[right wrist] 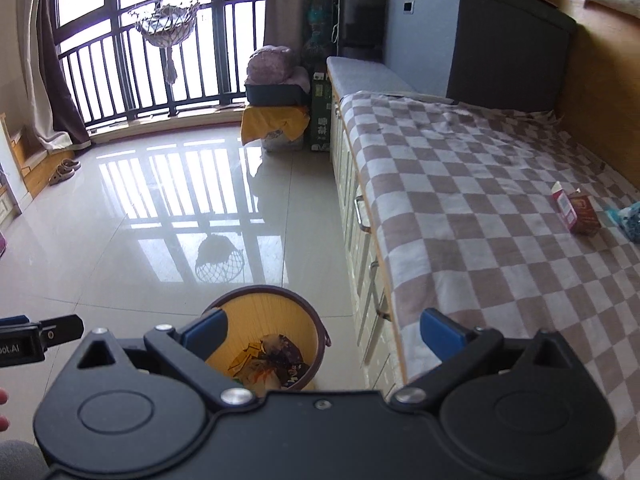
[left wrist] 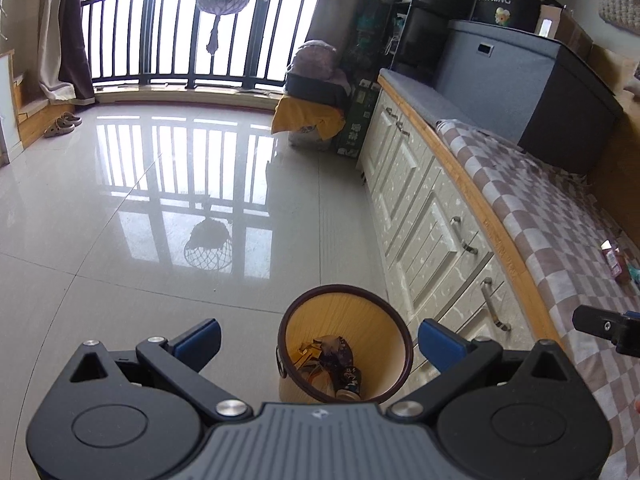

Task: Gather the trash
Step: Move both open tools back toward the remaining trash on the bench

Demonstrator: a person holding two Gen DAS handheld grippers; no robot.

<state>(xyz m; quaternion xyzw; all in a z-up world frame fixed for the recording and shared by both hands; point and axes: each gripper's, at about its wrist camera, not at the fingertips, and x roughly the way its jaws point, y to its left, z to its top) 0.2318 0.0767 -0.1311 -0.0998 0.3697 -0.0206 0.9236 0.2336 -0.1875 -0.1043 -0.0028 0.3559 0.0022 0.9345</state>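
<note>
Left wrist view: left claw (left wrist: 318, 340) spread wide, blue pads, holds nothing, hovers over a round bin (left wrist: 345, 344) with a dark rim and yellow ribbed inner wall; crumpled wrappers and a can (left wrist: 349, 384) lie at its bottom. Bin stands on the glossy tiled floor (left wrist: 160, 208), just beside the bench's white drawer fronts. Checked cloth (left wrist: 560, 216) covers the bench top.

Right wrist view: right claw (right wrist: 324, 334) also wide apart, empty, over the bin's right side and the bench's front edge. Small red carton (right wrist: 576, 208), top flaps open, lies on the checked cloth near the bench's far right edge, teal wrapper (right wrist: 628, 220) just beside it
</note>
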